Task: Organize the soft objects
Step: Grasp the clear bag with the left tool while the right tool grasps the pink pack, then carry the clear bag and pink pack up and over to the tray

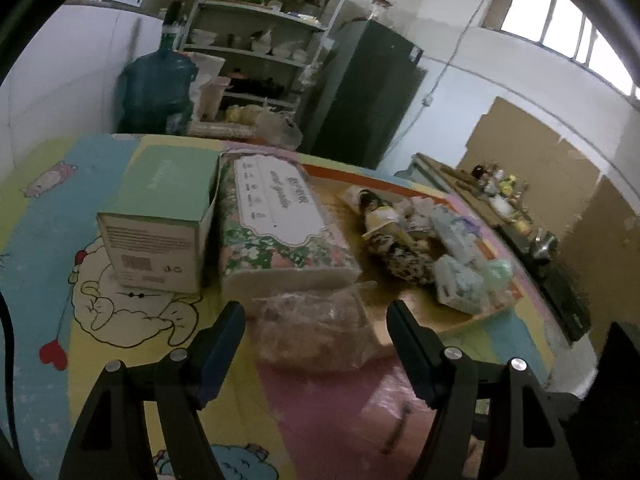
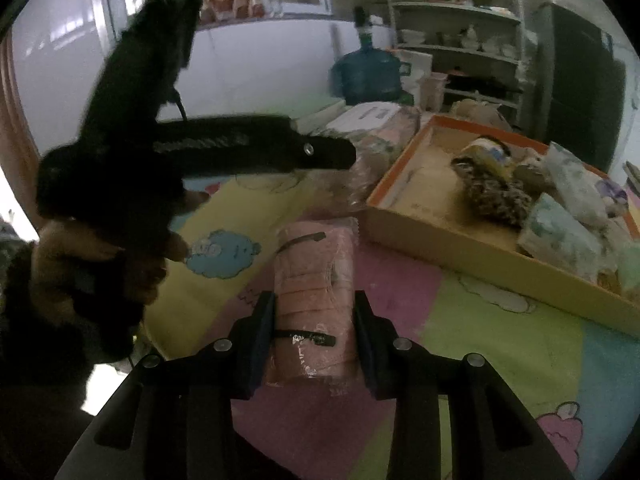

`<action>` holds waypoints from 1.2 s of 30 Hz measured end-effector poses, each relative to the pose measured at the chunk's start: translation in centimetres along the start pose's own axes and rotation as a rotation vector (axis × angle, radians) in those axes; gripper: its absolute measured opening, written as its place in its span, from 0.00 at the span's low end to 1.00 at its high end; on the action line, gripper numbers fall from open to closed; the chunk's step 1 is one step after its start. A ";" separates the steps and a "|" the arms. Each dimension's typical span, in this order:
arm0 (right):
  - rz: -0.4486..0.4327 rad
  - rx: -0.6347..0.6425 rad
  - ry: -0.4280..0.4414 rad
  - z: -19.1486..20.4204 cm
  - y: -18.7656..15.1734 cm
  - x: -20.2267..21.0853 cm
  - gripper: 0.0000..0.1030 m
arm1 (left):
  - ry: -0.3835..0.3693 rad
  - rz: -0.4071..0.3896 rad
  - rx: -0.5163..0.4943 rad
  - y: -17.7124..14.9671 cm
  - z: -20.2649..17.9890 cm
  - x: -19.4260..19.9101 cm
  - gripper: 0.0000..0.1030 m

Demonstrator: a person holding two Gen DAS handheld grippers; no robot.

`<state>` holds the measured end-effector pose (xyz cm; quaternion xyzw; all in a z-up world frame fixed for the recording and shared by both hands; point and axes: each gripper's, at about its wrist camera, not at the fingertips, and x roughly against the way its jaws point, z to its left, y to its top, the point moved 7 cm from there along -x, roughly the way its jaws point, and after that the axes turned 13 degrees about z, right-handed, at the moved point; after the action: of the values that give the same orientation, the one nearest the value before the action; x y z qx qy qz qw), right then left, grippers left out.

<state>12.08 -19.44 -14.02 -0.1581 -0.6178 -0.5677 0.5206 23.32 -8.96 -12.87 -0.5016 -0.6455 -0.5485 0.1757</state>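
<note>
My right gripper (image 2: pixel 315 312) is shut on a pink pack of folded cloths (image 2: pixel 314 280) wrapped in clear plastic, held just above the colourful mat. My left gripper (image 1: pixel 316 320) is open, its fingers either side of a clear bag with brownish contents (image 1: pixel 316 328) lying on the mat; it also shows in the right wrist view (image 2: pixel 340 156). An orange-rimmed cardboard tray (image 2: pixel 440 236) holds a patterned doll (image 2: pixel 492 188) and several tissue packs (image 2: pixel 560 236). The tray (image 1: pixel 460 320) also shows in the left wrist view.
A floral tissue pack (image 1: pixel 276 224) and a green box (image 1: pixel 160 232) lie on the mat beside the tray. A blue water jug (image 1: pixel 158 84), shelves (image 1: pixel 260 40) and a dark cabinet (image 1: pixel 368 92) stand behind the table.
</note>
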 end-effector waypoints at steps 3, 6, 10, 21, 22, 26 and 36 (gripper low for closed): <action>-0.016 -0.004 0.021 -0.1 -0.2 0.4 0.38 | 0.040 0.017 0.017 -0.3 0.5 -0.9 0.71; -0.017 -0.009 0.031 -0.2 -0.2 0.4 0.38 | 0.015 0.026 0.043 -0.6 1.0 -1.4 0.71; -0.014 -0.019 0.045 -0.4 -0.2 0.2 0.38 | -0.012 0.026 0.057 -0.9 1.2 -1.4 0.71; -0.015 -0.047 0.067 -1.0 -0.2 -0.1 0.38 | -0.070 -0.001 0.045 -1.5 0.7 -1.5 0.54; -0.016 -0.049 0.067 -1.0 -0.2 0.0 0.38 | -0.070 -0.006 0.048 -1.6 0.7 -1.4 0.54; -0.024 -0.043 0.068 -0.7 0.0 0.2 0.38 | -0.029 -0.037 0.033 -1.9 0.6 -0.2 0.54; -0.052 -0.041 0.065 -0.5 0.6 1.0 0.38 | 0.019 -0.124 0.012 -1.7 0.3 3.0 0.54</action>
<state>12.38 -20.03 -12.98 -0.1341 -0.5925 -0.5986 0.5222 20.65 -7.14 -11.52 -0.4543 -0.6769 -0.5593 0.1506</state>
